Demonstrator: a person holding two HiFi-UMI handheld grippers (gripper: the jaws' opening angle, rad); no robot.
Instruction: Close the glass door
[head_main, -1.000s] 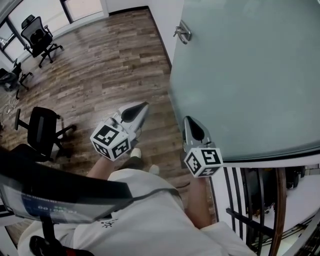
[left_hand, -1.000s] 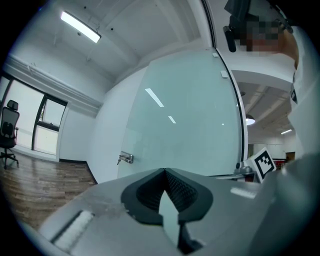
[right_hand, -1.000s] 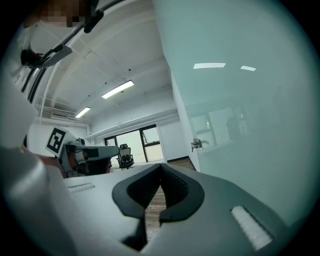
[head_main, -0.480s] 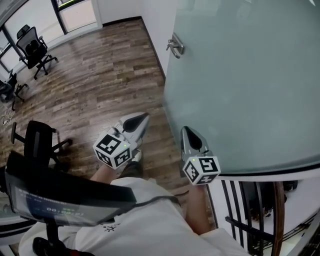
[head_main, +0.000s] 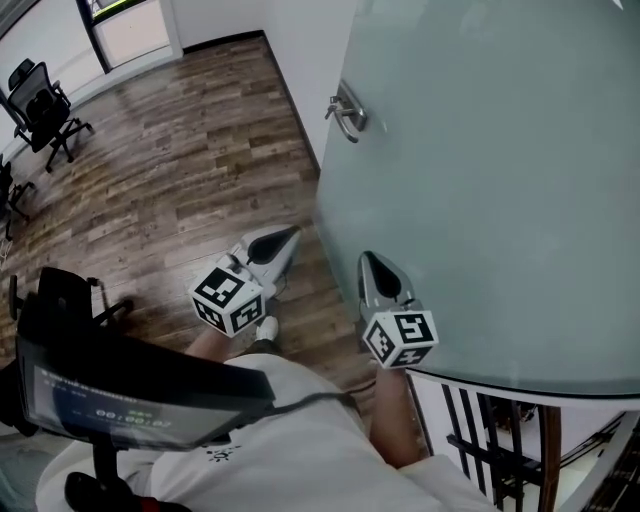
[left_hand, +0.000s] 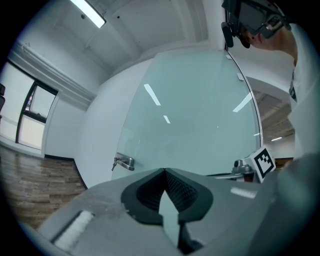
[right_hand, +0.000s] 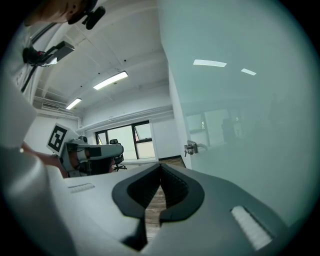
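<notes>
Head view: the right claw (head_main: 368, 258) and left claw (head_main: 290, 233), both pressed together and empty, point forward beside the glass door (head_main: 480, 180), seemingly poised to push it closed

- The floor (head_main: 180, 150) is brown wood plank and fills the left and centre of the head view; at the right the glass door (head_main: 480, 180) hides it.
- A black baseboard (head_main: 220, 40) edges it along the white wall at the top.
- A black office chair (head_main: 40, 100) stands on it at the upper left, well apart from a second black chair (head_main: 68, 293) lower at the left edge.
- A white shoe (head_main: 266, 328) rests on the planks at lower centre.
</notes>
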